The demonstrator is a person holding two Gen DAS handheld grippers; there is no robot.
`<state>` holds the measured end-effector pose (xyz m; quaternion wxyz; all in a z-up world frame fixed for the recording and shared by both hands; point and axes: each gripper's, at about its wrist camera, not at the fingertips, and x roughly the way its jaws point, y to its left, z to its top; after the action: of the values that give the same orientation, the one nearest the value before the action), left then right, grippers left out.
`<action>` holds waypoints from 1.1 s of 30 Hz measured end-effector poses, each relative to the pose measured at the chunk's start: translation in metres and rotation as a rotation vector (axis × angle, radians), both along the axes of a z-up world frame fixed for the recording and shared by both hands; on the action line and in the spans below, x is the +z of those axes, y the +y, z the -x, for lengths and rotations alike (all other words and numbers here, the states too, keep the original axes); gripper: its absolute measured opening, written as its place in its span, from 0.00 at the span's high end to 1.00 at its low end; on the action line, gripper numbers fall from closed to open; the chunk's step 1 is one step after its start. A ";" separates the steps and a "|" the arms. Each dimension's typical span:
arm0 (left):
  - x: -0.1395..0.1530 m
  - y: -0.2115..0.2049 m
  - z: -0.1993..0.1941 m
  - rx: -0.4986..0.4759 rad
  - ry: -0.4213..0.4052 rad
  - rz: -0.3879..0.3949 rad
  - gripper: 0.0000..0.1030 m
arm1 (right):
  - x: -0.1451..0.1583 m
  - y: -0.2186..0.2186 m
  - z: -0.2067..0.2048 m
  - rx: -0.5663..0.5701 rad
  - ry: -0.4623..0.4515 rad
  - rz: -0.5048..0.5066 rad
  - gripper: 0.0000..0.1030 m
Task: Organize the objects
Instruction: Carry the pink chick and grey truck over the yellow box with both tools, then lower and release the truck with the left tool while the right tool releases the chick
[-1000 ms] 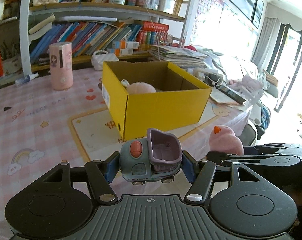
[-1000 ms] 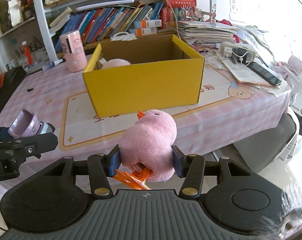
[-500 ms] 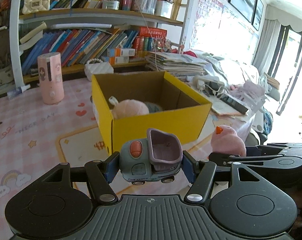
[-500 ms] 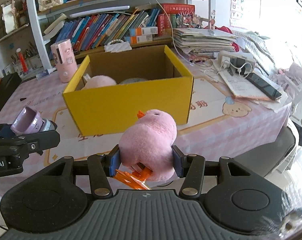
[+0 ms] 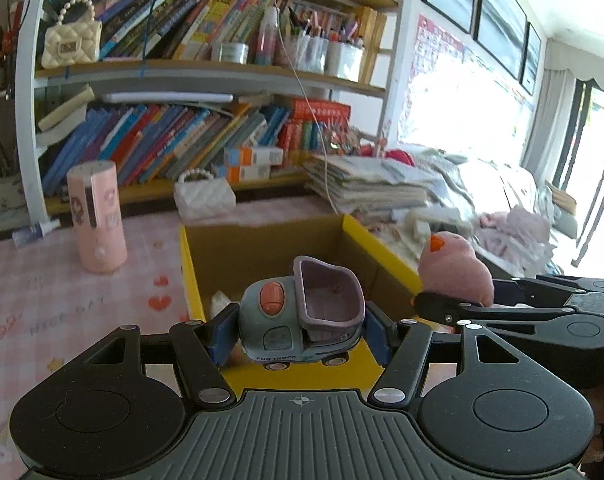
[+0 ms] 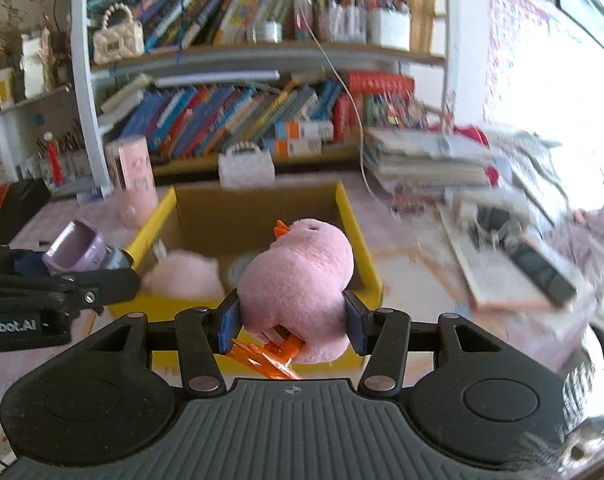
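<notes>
My left gripper [image 5: 300, 330] is shut on a small grey-blue toy truck [image 5: 298, 316] with a purple bucket, held just above the front wall of the open yellow cardboard box [image 5: 190, 264]. My right gripper [image 6: 293, 318] is shut on a pink plush bird [image 6: 302, 276] with an orange beak and feet, also held over the box's front edge [image 6: 357, 240]. Inside the box lies another pink plush [image 6: 186, 276]. Each gripper shows at the edge of the other's view, the plush bird [image 5: 455, 272] to the right of the truck and the truck's bucket [image 6: 78, 250] to the left of the bird.
A pink cylinder [image 5: 98, 216] stands on the pink checked tablecloth [image 5: 62, 308] left of the box. A white quilted bag [image 5: 204, 198] sits behind it. Bookshelves [image 5: 182, 136] line the back. Stacked papers [image 6: 425, 160] and a dark phone [image 6: 541, 268] lie to the right.
Both grippers have risen and moved forward toward the box with their toys held; the box now sits right under the fingertips and its inside shows.
</notes>
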<state>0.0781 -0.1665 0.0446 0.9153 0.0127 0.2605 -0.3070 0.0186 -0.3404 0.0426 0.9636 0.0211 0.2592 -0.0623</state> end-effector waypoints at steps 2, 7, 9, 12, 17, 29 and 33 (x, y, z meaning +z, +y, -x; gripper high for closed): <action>0.002 -0.007 -0.009 0.018 -0.006 0.005 0.38 | 0.002 -0.004 -0.014 0.026 -0.020 0.026 0.53; 0.002 -0.024 -0.030 0.053 -0.006 0.001 0.38 | -0.007 -0.013 -0.051 0.094 -0.011 0.083 0.53; 0.000 -0.030 -0.038 0.066 -0.002 -0.002 0.38 | -0.016 -0.015 -0.068 0.128 0.026 0.095 0.53; -0.005 -0.038 -0.050 0.078 0.011 -0.012 0.38 | -0.032 -0.013 -0.092 0.191 0.099 0.124 0.53; -0.014 -0.055 -0.067 0.079 0.029 -0.041 0.38 | -0.054 -0.013 -0.119 0.286 0.208 0.090 0.52; -0.030 -0.077 -0.087 0.071 0.069 -0.088 0.38 | -0.052 -0.029 -0.134 0.358 0.274 0.066 0.52; -0.041 -0.079 -0.092 0.062 0.124 -0.099 0.38 | -0.057 -0.036 -0.144 0.378 0.342 -0.028 0.52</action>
<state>0.1702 -0.2455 0.0034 0.9047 0.0308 0.3320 -0.2652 0.1628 -0.3768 -0.0144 0.8999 -0.0252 0.4185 0.1198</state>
